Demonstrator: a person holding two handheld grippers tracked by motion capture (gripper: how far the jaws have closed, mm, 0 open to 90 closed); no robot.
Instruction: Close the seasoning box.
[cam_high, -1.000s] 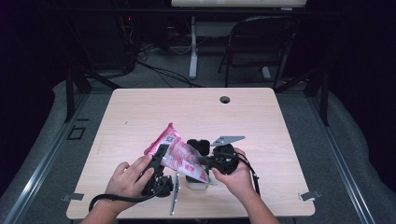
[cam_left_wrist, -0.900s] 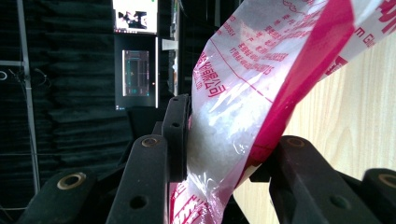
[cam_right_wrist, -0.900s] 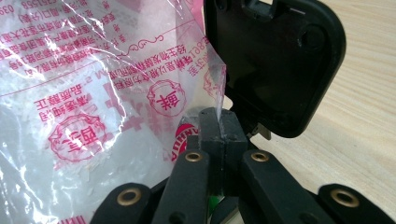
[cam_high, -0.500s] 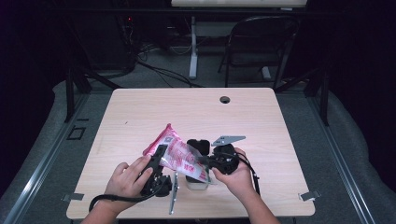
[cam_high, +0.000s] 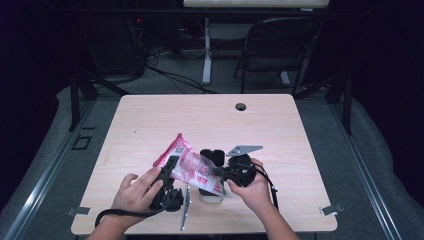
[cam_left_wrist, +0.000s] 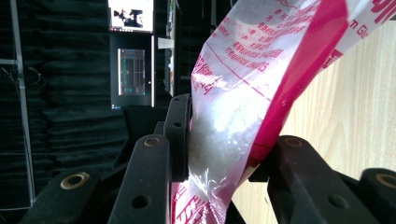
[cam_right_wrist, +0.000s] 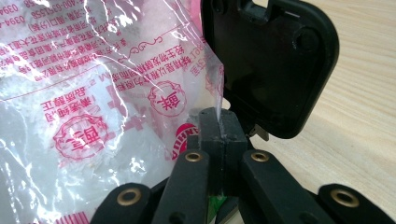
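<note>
Pink-and-clear plastic bag of white grains (cam_high: 192, 167) hasn't shifted: left claw (cam_high: 169, 170) and right claw (cam_high: 220, 172) still pinch it above the white container (cam_high: 210, 196), unpoured.

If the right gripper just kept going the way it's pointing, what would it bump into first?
The right gripper is already shut on a corner of the pink and clear bag. Pushing straight on, it would probably strike the black hinged lid standing just behind that corner, though depth there is hard to judge.
</note>
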